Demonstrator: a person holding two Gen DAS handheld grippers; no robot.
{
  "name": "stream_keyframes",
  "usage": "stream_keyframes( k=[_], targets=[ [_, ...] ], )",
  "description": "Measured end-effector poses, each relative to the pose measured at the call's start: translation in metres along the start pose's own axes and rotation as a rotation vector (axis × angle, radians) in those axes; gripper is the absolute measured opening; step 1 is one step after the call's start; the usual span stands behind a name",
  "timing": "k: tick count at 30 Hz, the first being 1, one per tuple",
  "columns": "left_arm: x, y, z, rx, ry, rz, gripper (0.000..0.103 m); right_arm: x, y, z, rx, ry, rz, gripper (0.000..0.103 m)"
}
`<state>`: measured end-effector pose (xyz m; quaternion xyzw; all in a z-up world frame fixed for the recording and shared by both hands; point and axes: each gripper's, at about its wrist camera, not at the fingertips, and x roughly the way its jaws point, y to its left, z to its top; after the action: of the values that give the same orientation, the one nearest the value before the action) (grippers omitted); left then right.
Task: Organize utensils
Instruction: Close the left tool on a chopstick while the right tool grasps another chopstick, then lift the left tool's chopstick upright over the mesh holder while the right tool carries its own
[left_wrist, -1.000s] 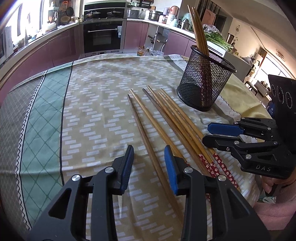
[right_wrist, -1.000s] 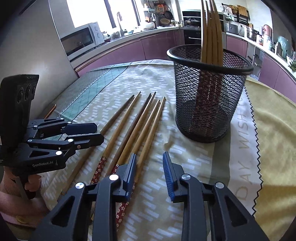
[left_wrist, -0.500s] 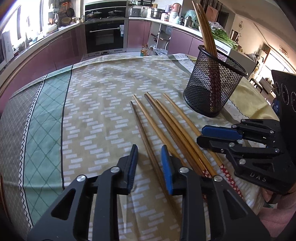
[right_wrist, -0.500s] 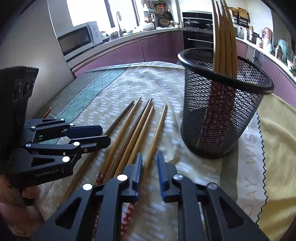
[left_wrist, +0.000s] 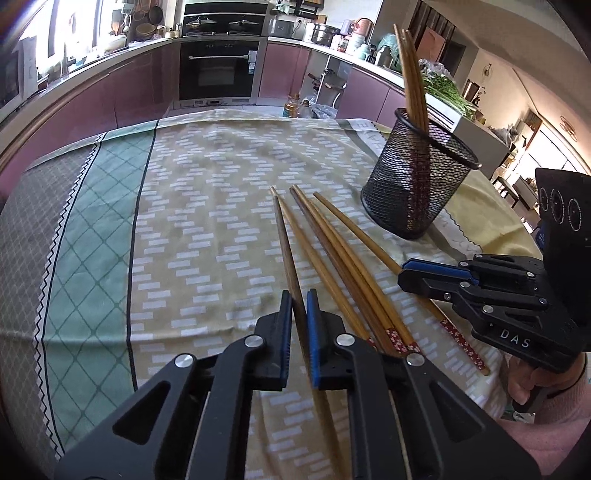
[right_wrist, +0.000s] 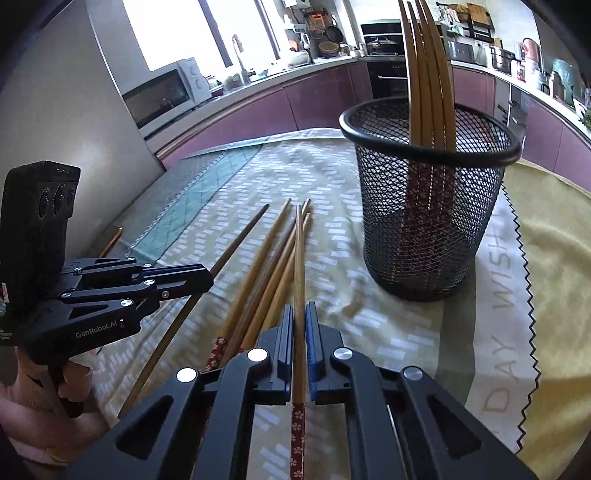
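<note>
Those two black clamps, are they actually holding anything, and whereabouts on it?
Yes. The left gripper pinches the dark chopstick about midway along its length. The right gripper pinches a lighter chopstick on the bare wood just above its red flowered handle end.

Both views sit low and close over the tablecloth, each looking forward and downward along its own fingers toward the mesh cup (left_wrist: 417, 184). The left wrist view stands to the cup's left, so the cup falls upper right; the right wrist view is nearer, almost facing it (right_wrist: 430, 218). They share the cup, the loose chopsticks (left_wrist: 332, 258) before it — and each other's gripper.
</note>
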<state>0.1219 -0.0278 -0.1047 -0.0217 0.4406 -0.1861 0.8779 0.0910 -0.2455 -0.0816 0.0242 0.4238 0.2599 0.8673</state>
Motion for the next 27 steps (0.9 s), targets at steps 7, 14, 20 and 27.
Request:
stream_keyframes(
  k=[7, 14, 20, 27],
  targets=[
    [-0.002, -0.015, -0.006, 0.054, 0.014, -0.051, 0.007, -0.005, 0.004, -0.004, -0.03, 0.009, 0.025, 0.006],
    [0.006, -0.015, -0.004, 0.068, 0.041, -0.044, 0.012, 0.003, 0.005, -0.004, -0.046, 0.04, 0.017, 0.006],
    [0.013, -0.011, -0.002, 0.062, 0.066, -0.055, 0.016, 0.011, 0.005, -0.001, -0.053, 0.052, 0.007, 0.009],
    [0.008, -0.014, 0.007, 0.063, 0.043, -0.05, 0.008, -0.003, 0.006, 0.007, -0.075, 0.006, -0.006, 0.006]
  ],
)
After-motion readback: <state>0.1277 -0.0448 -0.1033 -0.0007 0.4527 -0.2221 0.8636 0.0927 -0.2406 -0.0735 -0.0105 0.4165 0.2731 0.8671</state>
